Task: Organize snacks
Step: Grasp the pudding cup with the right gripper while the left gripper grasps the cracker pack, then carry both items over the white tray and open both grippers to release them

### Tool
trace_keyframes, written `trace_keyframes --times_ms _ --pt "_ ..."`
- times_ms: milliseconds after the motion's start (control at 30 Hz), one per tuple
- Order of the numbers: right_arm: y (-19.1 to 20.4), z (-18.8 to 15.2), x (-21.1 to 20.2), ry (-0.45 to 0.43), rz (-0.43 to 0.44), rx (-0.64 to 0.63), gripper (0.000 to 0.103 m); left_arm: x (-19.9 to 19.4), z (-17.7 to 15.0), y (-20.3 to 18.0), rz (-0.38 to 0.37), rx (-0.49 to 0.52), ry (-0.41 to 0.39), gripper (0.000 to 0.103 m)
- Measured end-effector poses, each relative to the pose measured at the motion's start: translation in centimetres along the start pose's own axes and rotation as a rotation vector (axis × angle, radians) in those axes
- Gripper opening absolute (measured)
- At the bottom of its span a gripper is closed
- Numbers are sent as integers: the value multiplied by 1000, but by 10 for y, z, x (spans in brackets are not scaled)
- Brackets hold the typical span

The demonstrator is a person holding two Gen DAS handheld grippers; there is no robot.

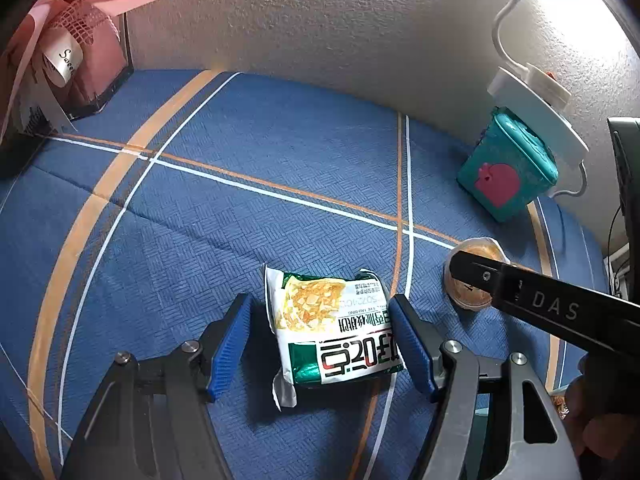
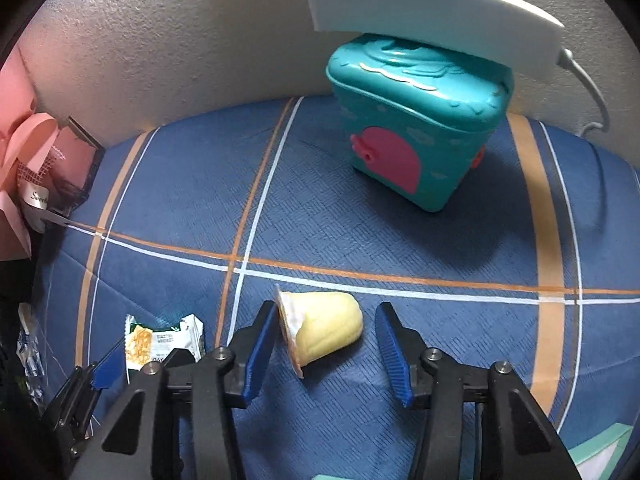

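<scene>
**Two claws set over two snacks on the blue cloth**

A green and white snack packet (image 1: pixel 334 330) is seen lying flat on the blue checked cloth (image 1: pixel 240 200), between the blue pads of the left claw (image 1: pixel 320 344). The right pad appears to touch the packet's edge; a gap is left at the other pad, so the packet is not pinched. A small pudding cup (image 2: pixel 320 330) is seen lying on its side, its foil lid turned toward the left pad of the right claw (image 2: pixel 326 350). That lid looks just against the pad, while the far pad stands clear; the cup is not squeezed. A teal box (image 2: pixel 416 120) with a pink door is seen farther back near the wall, beneath a white lamp base (image 2: pixel 432 8). A pink gift box (image 1: pixel 80 52) with ribbon is placed at the far left corner.
</scene>
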State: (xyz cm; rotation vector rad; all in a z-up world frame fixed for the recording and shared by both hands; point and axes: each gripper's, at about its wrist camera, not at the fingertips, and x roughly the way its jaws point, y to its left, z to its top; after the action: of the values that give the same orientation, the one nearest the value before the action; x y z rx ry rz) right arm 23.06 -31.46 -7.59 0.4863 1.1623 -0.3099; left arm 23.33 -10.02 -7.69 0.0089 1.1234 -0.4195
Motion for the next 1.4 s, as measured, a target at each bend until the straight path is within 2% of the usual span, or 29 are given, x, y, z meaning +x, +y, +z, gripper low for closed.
trace_keyframes --times_ms 67,133,333,800,1067,1400 --pt "2 1 2 -2 0 -12 48 3 1 1 4 -1 3 69" --pt "4 2 4 -3 0 -13 44 4 0 1 -5 -6 3 62" --pt "7 -3 0 -10 -13 -17 40 2 0 0 7 3 -1 57" --pt "15 -38 -32 -7 -57 -33 40 -33 0 20 7 -86 12 56" --pt "21 -69 -52 2 -31 -10 40 -61 -4 33 13 -152 17 56" --pt "35 -116 -79 -4 38 69 40 -93 -24 36 45 -148 14 56"
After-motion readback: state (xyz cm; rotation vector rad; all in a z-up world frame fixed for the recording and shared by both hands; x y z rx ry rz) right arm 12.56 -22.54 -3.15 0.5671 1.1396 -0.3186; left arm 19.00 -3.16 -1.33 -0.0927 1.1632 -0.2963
